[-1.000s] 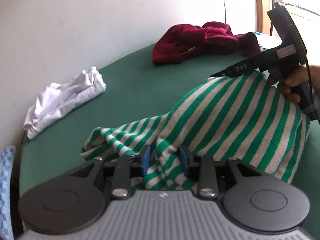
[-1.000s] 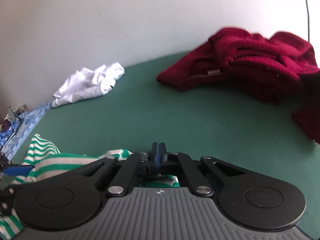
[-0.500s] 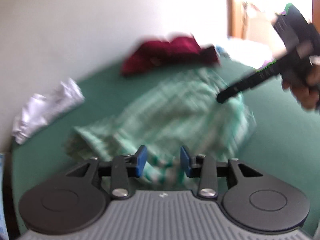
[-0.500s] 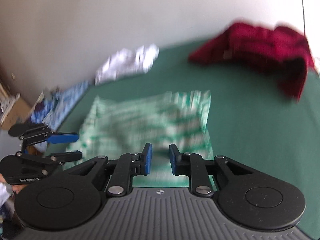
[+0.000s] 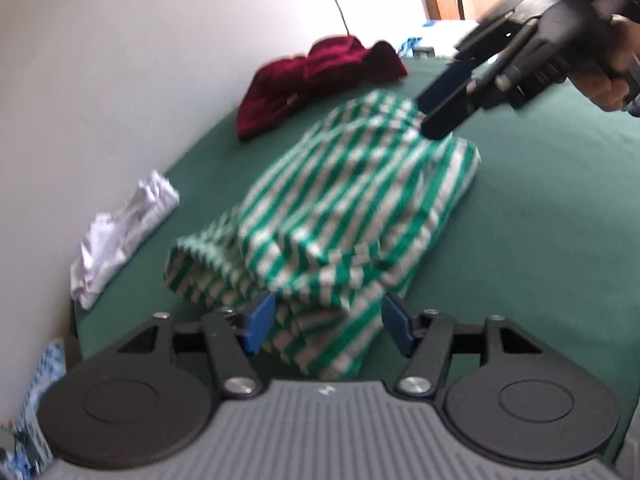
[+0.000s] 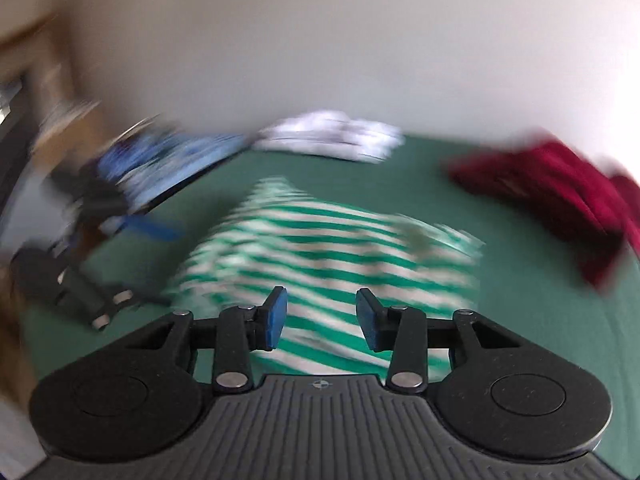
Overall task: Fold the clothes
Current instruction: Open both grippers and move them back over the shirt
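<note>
Striped shirt (image 5: 340,216) is being released onto the table (image 5: 540,240), both grippers (image 5: 328,322) (image 6: 318,316) opening, nothing pinched; edges should be squared next.

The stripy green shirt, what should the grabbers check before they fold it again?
1. Striped shirt lying on the green table: ok.
2. Left gripper let go: ok, jaws opening, pads clear of the cloth lying between them.
3. Right gripper let go: ok, jaws opening, nothing pinched.
4. Shirt flat and smooth: not ok, bunched near the left gripper.
5. Red garment and white garment apart from the shirt: ok.
6. Edges lined up: cannot tell, pictures blurred.
</note>
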The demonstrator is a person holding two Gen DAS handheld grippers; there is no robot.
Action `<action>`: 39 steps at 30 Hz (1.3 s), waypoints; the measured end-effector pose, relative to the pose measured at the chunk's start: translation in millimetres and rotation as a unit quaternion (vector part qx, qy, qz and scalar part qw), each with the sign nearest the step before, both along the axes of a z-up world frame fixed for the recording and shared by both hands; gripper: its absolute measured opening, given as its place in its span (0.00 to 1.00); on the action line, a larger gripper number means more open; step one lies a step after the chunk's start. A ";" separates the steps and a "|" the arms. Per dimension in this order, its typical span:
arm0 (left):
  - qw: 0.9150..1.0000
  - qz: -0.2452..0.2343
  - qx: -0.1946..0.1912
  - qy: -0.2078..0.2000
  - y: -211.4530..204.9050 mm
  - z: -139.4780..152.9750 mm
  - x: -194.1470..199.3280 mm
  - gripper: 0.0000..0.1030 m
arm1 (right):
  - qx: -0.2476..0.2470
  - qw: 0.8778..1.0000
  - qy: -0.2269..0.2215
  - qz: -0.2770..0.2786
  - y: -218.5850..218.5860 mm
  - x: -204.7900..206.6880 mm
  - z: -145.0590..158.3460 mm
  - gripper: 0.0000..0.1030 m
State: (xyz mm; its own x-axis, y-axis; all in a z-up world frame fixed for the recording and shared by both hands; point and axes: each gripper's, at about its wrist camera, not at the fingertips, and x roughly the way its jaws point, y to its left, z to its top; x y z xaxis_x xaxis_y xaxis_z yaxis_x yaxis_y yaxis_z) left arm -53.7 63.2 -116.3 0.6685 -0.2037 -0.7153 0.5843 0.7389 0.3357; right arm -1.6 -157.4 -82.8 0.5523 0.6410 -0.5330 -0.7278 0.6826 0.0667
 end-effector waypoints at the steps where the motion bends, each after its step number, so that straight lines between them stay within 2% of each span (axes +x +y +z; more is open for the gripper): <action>1: 1.000 0.010 0.001 0.004 2.8 -2.0 -0.9 0.61 | -0.016 0.999 -0.021 0.037 18.7 -8.6 -3.0 0.41; 4: 0.999 0.045 0.003 0.002 14.0 -3.4 -7.3 0.59 | -0.063 0.987 -0.080 0.123 68.8 -22.5 -14.3 0.39; 6: 0.998 0.064 0.004 -0.001 21.6 -3.6 -13.2 0.61 | -0.073 0.984 -0.091 0.138 92.2 -18.0 -21.8 0.37; 8: 0.997 0.073 0.005 -0.002 26.6 -5.0 -18.9 0.61 | -0.089 0.983 -0.082 0.140 109.3 -6.9 -32.1 0.36; 10: 0.997 0.079 0.005 -0.001 30.5 -6.7 -24.6 0.62 | -0.091 0.983 -0.071 0.144 116.0 0.2 -37.5 0.22; 11: 0.997 0.082 0.004 -0.001 31.9 -7.8 -26.8 0.64 | -0.082 0.985 -0.058 0.138 116.3 3.7 -35.3 0.08; 13: 0.996 0.085 0.001 0.001 34.9 -10.0 -29.8 0.69 | -0.051 0.990 -0.035 0.126 115.6 9.5 -25.6 0.08; 16: 0.996 0.089 -0.009 0.003 40.8 -10.8 -31.8 0.69 | 0.014 0.994 -0.008 0.105 119.5 14.2 -10.5 0.08; 18: 0.996 0.091 -0.012 0.005 44.8 -10.6 -30.5 0.69 | 0.035 0.994 0.016 0.099 129.2 17.2 -13.8 0.08; 20: 0.996 0.090 -0.008 0.007 47.8 -12.3 -27.0 0.69 | 0.013 0.995 0.033 0.092 140.9 18.9 -31.5 0.11; 22: 0.996 0.089 -0.004 0.008 50.6 -13.0 -23.7 0.69 | 0.003 0.995 0.043 0.085 140.9 19.4 -43.3 0.10; 23: 0.996 0.088 -0.007 0.006 52.3 -10.9 -22.4 0.69 | 0.007 0.996 0.045 0.081 135.5 18.6 -43.6 0.13; 26: 0.995 0.089 -0.037 0.000 59.9 -1.4 -17.4 0.71 | 0.074 0.994 0.058 0.059 91.7 12.8 -16.9 0.38; 28: 0.991 0.103 -0.084 0.005 65.2 6.9 -8.0 0.72 | 0.115 0.992 0.044 -0.004 50.4 9.4 -3.5 0.41; 29: 0.987 0.111 -0.118 0.013 68.0 11.3 -2.2 0.72 | 0.119 0.990 0.055 -0.048 30.6 13.3 -3.4 0.42; 31: 0.971 0.134 -0.192 0.043 73.6 14.4 15.2 0.82 | 0.127 0.979 0.079 -0.136 -9.1 21.9 -4.6 0.45; 33: 0.947 0.162 -0.263 0.090 82.2 10.5 37.8 0.84 | 0.145 0.958 0.128 -0.213 -48.1 35.5 -15.3 0.55; 34: 0.934 0.176 -0.290 0.117 87.1 5.9 49.7 0.84 | 0.160 0.945 0.166 -0.232 -66.2 43.7 -22.7 0.56; 36: 0.908 0.206 -0.323 0.170 92.3 -4.7 71.9 0.84 | 0.182 0.925 0.249 -0.223 -87.6 63.0 -39.3 0.56; 37: 0.898 0.220 -0.331 0.189 93.6 -9.6 80.8 0.84 | 0.183 0.918 0.275 -0.217 -91.9 70.4 -45.9 0.56; 38: 0.892 0.232 -0.333 0.199 93.2 -13.5 86.8 0.84 | 0.179 0.916 0.297 -0.203 -92.6 76.7 -51.6 0.56; 39: 0.890 0.236 -0.331 0.205 91.1 -16.2 90.4 0.84 | 0.177 0.913 0.314 -0.192 -92.4 81.4 -57.1 0.55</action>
State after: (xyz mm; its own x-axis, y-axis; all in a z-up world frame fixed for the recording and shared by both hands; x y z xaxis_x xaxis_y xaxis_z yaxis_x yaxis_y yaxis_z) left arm 36.6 154.3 -132.4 0.5013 -0.4372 -0.7467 0.1300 0.8912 -0.4346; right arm 79.8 -249.8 -139.9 0.4296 0.6572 -0.6193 -0.1823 0.7348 0.6533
